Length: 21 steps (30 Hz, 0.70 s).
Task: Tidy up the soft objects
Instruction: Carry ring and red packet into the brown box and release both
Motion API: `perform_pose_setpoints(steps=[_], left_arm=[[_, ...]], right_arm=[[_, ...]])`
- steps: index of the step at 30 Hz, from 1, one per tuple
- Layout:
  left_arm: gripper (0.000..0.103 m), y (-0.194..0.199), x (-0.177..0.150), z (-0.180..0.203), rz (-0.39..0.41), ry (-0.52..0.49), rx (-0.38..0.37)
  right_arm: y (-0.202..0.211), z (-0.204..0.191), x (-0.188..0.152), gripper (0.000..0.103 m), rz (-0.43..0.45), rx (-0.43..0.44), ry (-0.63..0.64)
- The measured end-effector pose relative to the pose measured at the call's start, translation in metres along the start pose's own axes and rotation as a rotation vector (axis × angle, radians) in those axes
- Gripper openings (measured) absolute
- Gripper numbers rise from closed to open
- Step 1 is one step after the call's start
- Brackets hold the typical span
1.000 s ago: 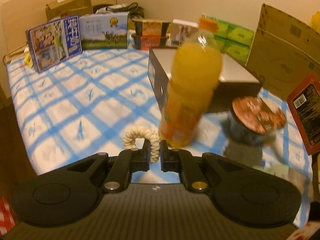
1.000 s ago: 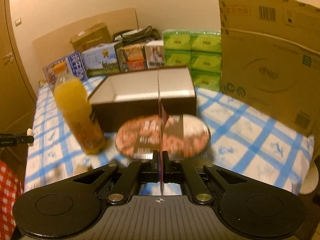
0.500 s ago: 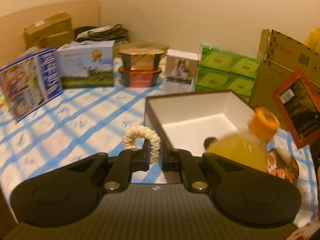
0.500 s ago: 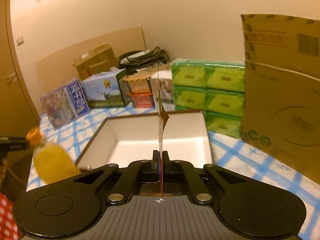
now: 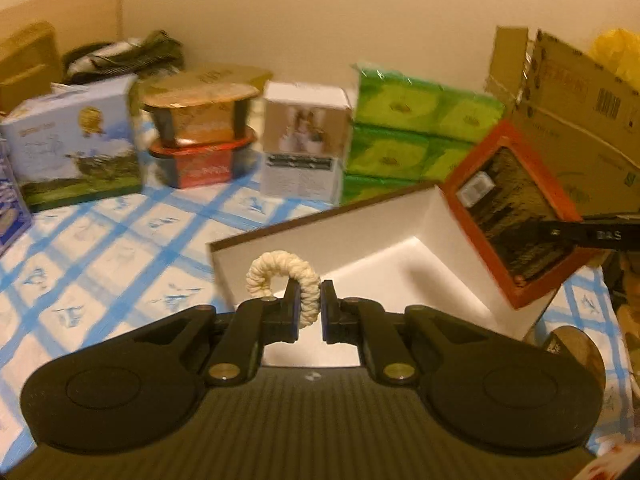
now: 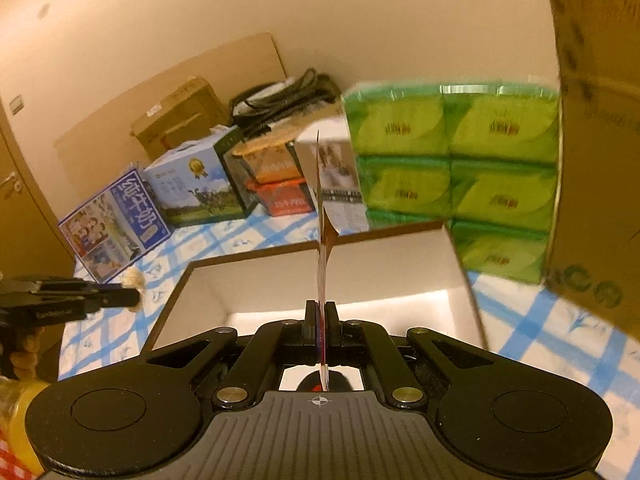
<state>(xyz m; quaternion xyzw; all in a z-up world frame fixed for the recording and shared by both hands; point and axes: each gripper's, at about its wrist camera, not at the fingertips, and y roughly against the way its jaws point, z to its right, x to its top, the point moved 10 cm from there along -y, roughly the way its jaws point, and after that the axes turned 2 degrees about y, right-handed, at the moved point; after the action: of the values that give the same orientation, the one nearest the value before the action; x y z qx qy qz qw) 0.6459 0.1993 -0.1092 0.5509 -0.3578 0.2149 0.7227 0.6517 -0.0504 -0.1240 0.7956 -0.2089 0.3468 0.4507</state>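
The left gripper [image 5: 310,312] is closed on a cream braided fabric ring [image 5: 285,286], pinching the ring's right side between its black fingers so that the loop stands upright and leans left of the jaws. The right gripper [image 6: 321,322] is clamped tight on a thin flat red-bordered packet [image 6: 323,240], which is seen edge-on in the right wrist view and rises vertically from the jaws. In the left wrist view the same packet [image 5: 510,210] appears tilted at the right, held over the far right corner of the box. Directly beyond both grippers lies an open rectangular box with a dark outside and white inside [image 5: 400,248], resting on a blue-and-white checked tablecloth [image 5: 120,240]; the ring is held above the box's near left edge. An orange juice bottle [image 6: 18,420] shows at the lower left of the right wrist view. Farther back, along the wall, stand a blue-and-white milk carton box [image 5: 76,140], two stacked instant food bowls [image 5: 202,132], a small white printed box [image 5: 306,144], and stacked green tissue packs [image 5: 412,136]. A brown corrugated cardboard box [image 5: 580,120] stands at the right.
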Motion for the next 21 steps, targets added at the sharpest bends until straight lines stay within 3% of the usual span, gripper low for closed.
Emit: perform_pose_setpoints(steps=[5, 9, 15, 16, 17, 18, 21], left_arm=[[0.015, -0.036, 0.000, 0.016, -0.059, -0.042, -0.043], [0.037, -0.054, -0.001, 0.022, -0.084, -0.065, -0.042], [0.040, -0.061, -0.003, 0.026, -0.091, -0.085, -0.028], [0.040, -0.061, -0.004, 0.026, -0.091, -0.089, -0.022], [0.040, -0.061, -0.005, 0.026, -0.092, -0.092, -0.015], [0.040, -0.060, -0.006, 0.025, -0.093, -0.091, -0.009], [0.041, -0.059, -0.009, 0.021, -0.098, -0.078, 0.001]], right_arm=[[-0.023, 0.008, 0.002, 0.001, -0.020, 0.012, -0.034], [-0.033, 0.015, 0.005, 0.002, -0.017, 0.041, -0.096], [-0.039, 0.028, 0.007, 0.007, -0.021, 0.021, -0.124], [-0.039, 0.032, 0.006, 0.024, -0.024, 0.000, -0.118], [-0.040, 0.034, 0.006, 0.052, -0.023, -0.017, -0.118], [-0.037, 0.037, 0.006, 0.062, -0.008, -0.033, -0.119], [-0.029, 0.039, 0.007, 0.065, 0.014, -0.048, -0.100]])
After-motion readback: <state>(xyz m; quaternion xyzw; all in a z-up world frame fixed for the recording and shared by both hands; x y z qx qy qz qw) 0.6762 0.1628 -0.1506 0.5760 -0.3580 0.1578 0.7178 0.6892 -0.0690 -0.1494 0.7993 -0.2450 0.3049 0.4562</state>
